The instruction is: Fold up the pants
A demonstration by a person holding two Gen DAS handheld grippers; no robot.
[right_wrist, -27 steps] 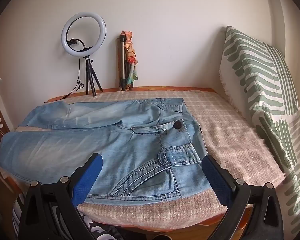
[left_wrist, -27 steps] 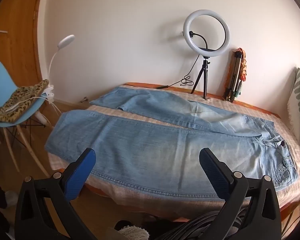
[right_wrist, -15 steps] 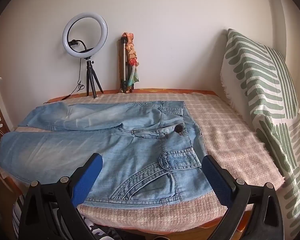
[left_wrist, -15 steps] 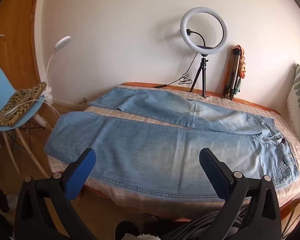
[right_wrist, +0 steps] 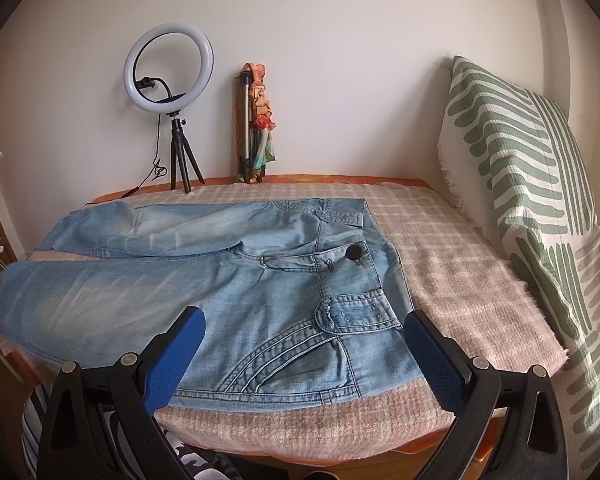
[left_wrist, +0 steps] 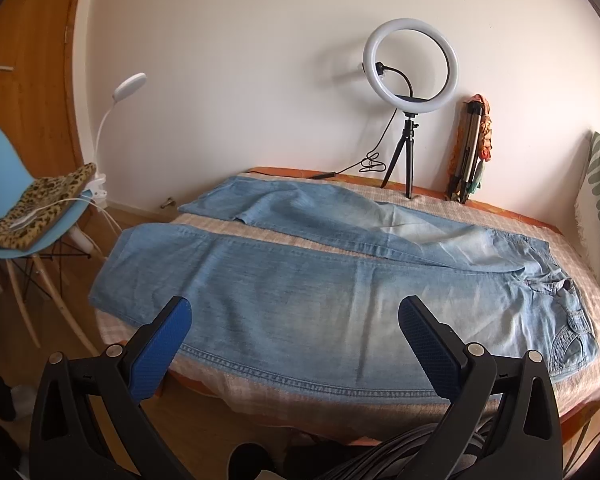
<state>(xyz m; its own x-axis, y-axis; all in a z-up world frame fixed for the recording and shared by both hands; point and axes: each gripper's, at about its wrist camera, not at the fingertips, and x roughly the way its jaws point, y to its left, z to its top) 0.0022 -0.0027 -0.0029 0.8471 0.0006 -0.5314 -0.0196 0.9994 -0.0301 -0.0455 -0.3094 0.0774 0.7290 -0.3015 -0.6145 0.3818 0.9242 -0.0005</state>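
Blue jeans point(left_wrist: 300, 304) lie flat and spread out on the bed point(right_wrist: 460, 280), on a pink checked blanket point(right_wrist: 452, 264). Both legs point away from the striped pillow point(right_wrist: 532, 200). The left tongs point(left_wrist: 294, 330) hang wide apart by the near leg, holding nothing. The right tongs point(right_wrist: 304, 340) also gape wide, above the waist pocket, touching nothing. A ring light point(left_wrist: 410, 65) stands by the wall.

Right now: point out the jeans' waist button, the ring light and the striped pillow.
waist button point(right_wrist: 355, 252), right wrist view, centre of the dark button.
ring light point(left_wrist: 410, 65), left wrist view, left side of the white ring.
striped pillow point(right_wrist: 516, 168), right wrist view, middle of the green-and-white face.
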